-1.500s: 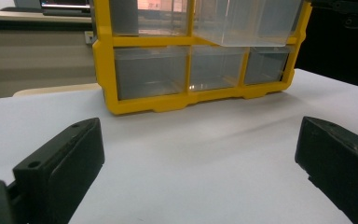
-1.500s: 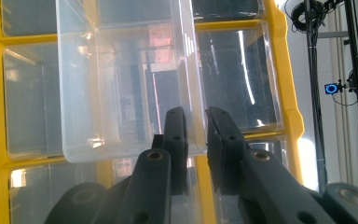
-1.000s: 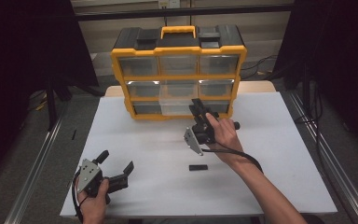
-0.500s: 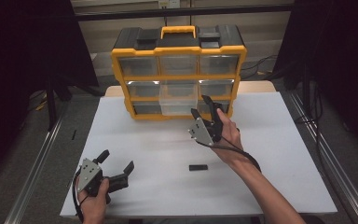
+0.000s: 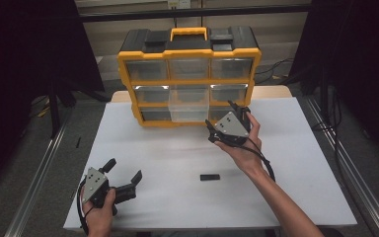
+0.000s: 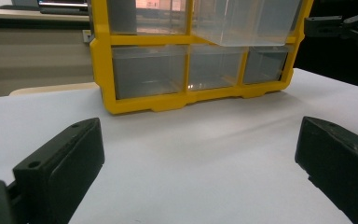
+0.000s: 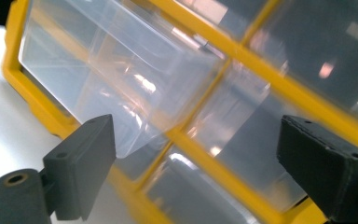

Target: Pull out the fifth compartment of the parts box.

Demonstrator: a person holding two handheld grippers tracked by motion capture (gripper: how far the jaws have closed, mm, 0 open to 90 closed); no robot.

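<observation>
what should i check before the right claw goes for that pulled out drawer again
1. Right claw open: ok, its jaws have just been opening and nothing sits between them.
2. Middle clear drawer pulled out of the yellow organizer: ok.
3. Drawer contents: cannot tell, the plastic glares.
4. Small black part on the table, away from both claws: ok.
5. Left claw open, resting near the table's front edge: ok.

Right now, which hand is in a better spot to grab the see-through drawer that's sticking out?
The right. The right gripper is beside the clear drawer, jaws open and empty. The left gripper sits at the table's near edge.
</observation>
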